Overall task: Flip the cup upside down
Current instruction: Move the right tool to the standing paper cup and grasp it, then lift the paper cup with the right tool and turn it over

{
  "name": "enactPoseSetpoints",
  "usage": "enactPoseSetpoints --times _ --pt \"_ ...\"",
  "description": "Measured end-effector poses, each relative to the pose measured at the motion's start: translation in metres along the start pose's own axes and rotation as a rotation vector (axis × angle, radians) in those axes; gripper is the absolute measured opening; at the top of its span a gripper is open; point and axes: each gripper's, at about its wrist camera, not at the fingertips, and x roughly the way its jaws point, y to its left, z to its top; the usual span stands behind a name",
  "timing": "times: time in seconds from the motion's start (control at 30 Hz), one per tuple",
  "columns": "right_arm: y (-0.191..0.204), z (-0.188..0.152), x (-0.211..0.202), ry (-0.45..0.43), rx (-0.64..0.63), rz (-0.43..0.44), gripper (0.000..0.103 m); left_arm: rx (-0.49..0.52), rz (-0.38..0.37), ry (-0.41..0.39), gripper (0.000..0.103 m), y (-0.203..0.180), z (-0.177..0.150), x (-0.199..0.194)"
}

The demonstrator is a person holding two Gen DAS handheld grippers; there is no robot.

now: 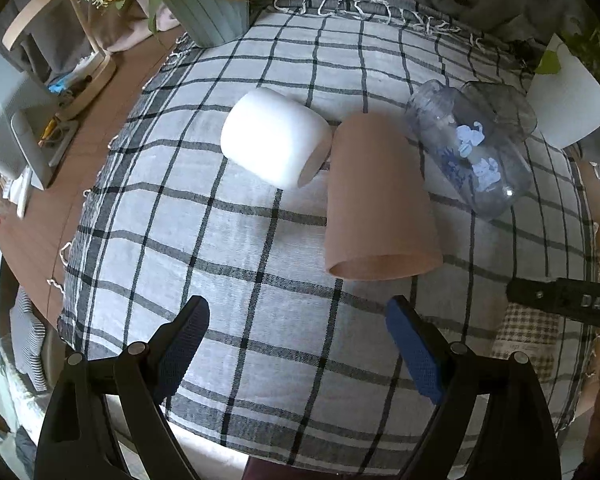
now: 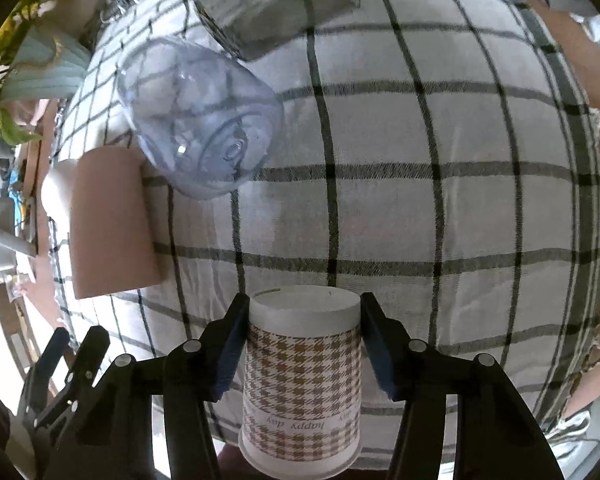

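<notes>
Three tumbled cups, white cylindrical (image 1: 274, 138), tan tapered plastic (image 1: 376, 204) and clear bluish printed (image 1: 470, 148), lie on the checked cloth (image 1: 228, 248) over the tabletop. Right tongs (image 2: 304, 344) clasp the houndstooth-patterned paper cup (image 2: 302, 380), base forward, near the cloth's front edge. Left tongs (image 1: 298, 344) hover spread apart, empty.

Bare checked cloth (image 2: 440, 208) lies open rightward; pink cup (image 2: 108, 228) and clear cup (image 2: 200, 120) crowd the left.

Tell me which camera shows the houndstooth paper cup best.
Right wrist view: the houndstooth paper cup fills the foreground, base toward the camera, between the right tongs. The left wrist view catches only a patterned sliver at its right edge.
</notes>
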Motion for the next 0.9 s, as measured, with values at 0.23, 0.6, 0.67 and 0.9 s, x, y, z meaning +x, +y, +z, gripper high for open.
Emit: enactPoseSetpoints --times 0.23,0.6,0.67,0.9 --pt "0.011 -0.017 -0.048 -0.185 -0.017 -0.032 0.055 0.019 -0.008 -0.027 0.09 0.005 0.004 -0.009" --pt "0.025 -0.019 -0.081 -0.463 -0.028 -0.146 0.055 -0.099 0.046 -0.154 0.09 0.022 0.004 -0.033" --pt "0.028 -0.022 -0.078 -0.534 -0.028 -0.171 0.055 -0.132 0.043 -0.174 0.09 0.023 0.001 -0.035" --pt "0.024 -0.021 -0.066 -0.636 -0.014 -0.181 0.055 -0.112 0.037 -0.146 0.09 0.016 -0.004 -0.021"
